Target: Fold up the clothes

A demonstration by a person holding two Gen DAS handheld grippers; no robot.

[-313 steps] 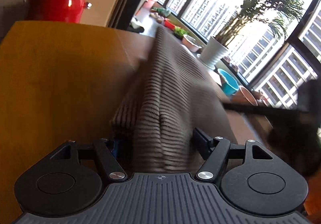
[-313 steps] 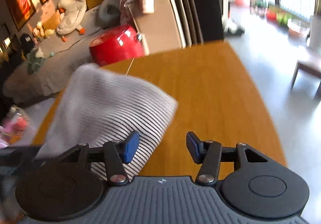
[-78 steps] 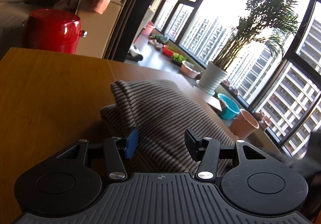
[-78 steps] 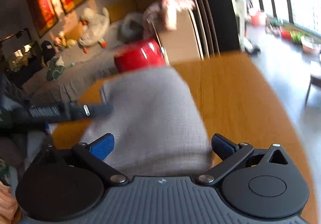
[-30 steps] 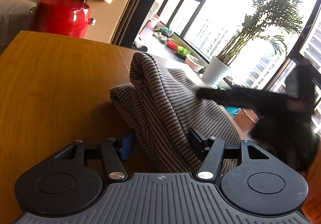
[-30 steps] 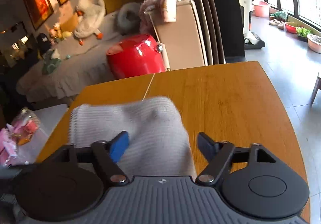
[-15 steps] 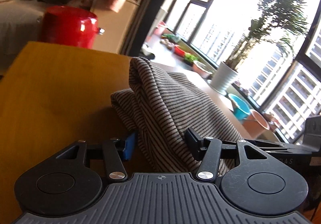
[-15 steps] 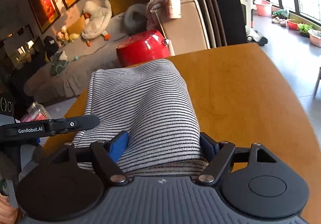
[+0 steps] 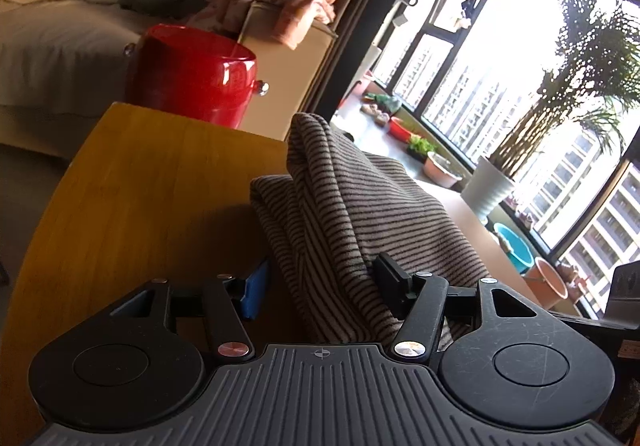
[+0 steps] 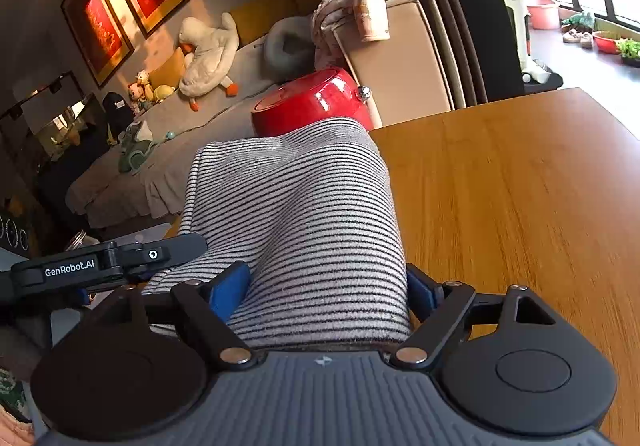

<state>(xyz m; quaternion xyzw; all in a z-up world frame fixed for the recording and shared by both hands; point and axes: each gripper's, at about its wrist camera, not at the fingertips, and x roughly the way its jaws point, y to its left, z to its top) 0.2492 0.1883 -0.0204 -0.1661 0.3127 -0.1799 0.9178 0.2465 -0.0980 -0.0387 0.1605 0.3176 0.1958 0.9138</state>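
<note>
A grey garment with thin dark stripes (image 9: pixel 352 206) is folded into a thick bundle above the wooden table (image 9: pixel 140 186). My left gripper (image 9: pixel 320 286) is shut on one end of it, and a ridge of cloth rises between its fingers. In the right wrist view the same garment (image 10: pixel 296 198) fills the space between the blue pads, with my right gripper (image 10: pixel 326 294) shut on that end. A black finger of the left gripper (image 10: pixel 120 262) shows at the garment's left side. The underside of the bundle is hidden.
A red pot (image 10: pixel 312 102) stands just beyond the table's (image 10: pixel 520 186) far edge, with a sofa and a plush duck (image 10: pixel 208 46) behind it. A potted palm (image 9: pixel 488 190), basins and tall windows lie to the right in the left wrist view.
Both grippers closed on the folded garment about a second ago and have carried it since. The bundle keeps its place between the fingers while the table and red pot shift behind it.
</note>
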